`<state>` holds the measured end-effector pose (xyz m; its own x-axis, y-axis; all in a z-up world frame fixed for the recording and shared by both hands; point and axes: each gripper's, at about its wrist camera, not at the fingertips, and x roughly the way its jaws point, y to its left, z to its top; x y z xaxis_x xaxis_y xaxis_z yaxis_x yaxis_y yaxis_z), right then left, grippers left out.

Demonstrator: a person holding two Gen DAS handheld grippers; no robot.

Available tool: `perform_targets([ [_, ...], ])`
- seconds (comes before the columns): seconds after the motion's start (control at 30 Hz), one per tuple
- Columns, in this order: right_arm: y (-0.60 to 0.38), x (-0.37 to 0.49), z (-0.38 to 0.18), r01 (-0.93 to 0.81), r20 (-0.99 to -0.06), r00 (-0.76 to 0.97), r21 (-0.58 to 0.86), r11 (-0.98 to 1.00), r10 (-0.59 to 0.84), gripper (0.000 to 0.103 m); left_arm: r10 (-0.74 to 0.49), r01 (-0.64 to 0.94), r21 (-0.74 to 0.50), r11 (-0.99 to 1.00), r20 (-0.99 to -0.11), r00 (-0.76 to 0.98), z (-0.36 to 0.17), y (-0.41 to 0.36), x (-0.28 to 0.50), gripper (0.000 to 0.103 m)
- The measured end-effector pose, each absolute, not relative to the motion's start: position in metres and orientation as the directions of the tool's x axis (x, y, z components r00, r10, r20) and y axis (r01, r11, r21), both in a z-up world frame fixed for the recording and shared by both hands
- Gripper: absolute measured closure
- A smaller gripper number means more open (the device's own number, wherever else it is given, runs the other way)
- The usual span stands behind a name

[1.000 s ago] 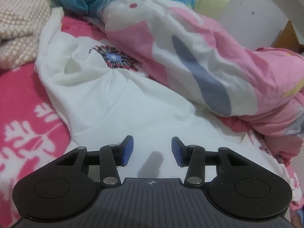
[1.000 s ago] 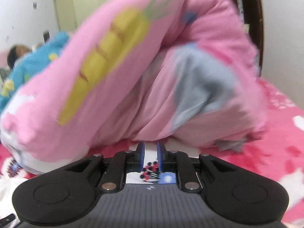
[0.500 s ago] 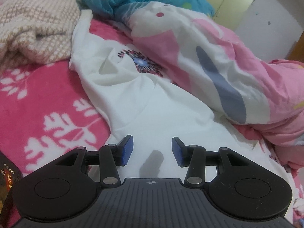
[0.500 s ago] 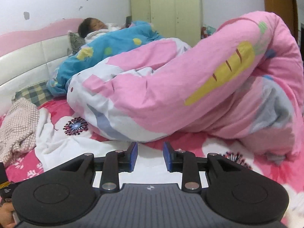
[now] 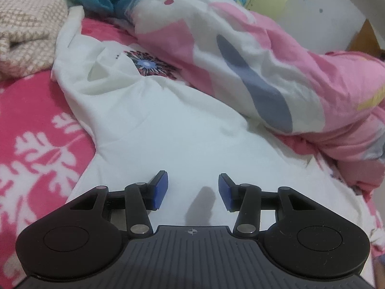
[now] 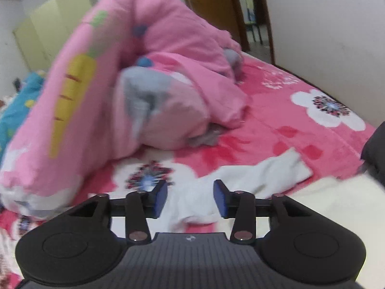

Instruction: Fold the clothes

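Right gripper [image 6: 190, 196] has just let go: a second ago its blue pads were pinched together on patterned fabric tight against the quilt, now the jaws are opening with nothing pressed between them. It has also swung away, so its view now runs across the bed's far side. Below and ahead of it lies a crumpled white cotton sleeve or strip [image 6: 269, 173] of the garment on the pink floral fleece bedspread [image 6: 300, 125]; cloth sits under the gap but the pads are clear of it.

Left gripper [image 5: 192, 187] barely changed: jaws apart, empty, hovering low over the white cotton garment [image 5: 149, 125], which is spread loosely and wrinkled down the bed, its far edge tucked against the bulky pink-and-white carrot-print quilt [image 5: 264, 55]. A beige knitted blanket [image 5: 26, 24] is bunched at upper left, apart from the garment.

Judgement: release reads as a drag or spread step finished; garment not folded yet. Next likely a fresh grab on a sleeve or hem. Quilt crowding the far edge could snag a fold.
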<state>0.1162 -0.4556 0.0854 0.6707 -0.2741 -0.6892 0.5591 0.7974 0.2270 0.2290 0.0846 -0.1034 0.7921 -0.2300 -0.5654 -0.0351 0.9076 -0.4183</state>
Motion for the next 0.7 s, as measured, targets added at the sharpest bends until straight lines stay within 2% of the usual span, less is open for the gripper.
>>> perform_targets([
  [0.1,-0.509,0.134,0.063,0.634,-0.753,0.589,0.206,0.745,-0.294,0.053,-0.218,-0.025,-0.392,0.920,-0.563,0.798,-0.106,0.082,0.231,0.056],
  [0.33,-0.617,0.154,0.001,0.800,-0.884,0.440,0.306,0.516,-0.157,0.042,-0.182,-0.034,-0.351,0.936,-0.561,0.808,-0.107,0.073,0.235,0.054],
  [0.6,-0.652,0.183,-0.064,0.854,-0.928,0.372,0.330,0.401,-0.029,0.042,-0.182,-0.031,-0.352,0.936,-0.556,0.811,-0.109,0.073,0.236,0.052],
  [0.63,-0.650,0.184,-0.066,0.854,-0.927,0.372,0.321,0.409,-0.050,0.045,-0.181,-0.031,-0.351,0.936,-0.556,0.811,-0.109,0.072,0.236,0.052],
  [0.67,-0.647,0.185,-0.067,0.853,-0.925,0.374,0.311,0.419,-0.074,0.059,-0.181,-0.031,-0.350,0.936,-0.556,0.811,-0.109,0.072,0.236,0.052],
  [0.7,-0.643,0.185,-0.064,0.846,-0.919,0.381,0.302,0.439,-0.102,0.087,-0.183,-0.031,-0.353,0.935,-0.555,0.811,-0.109,0.073,0.236,0.052],
])
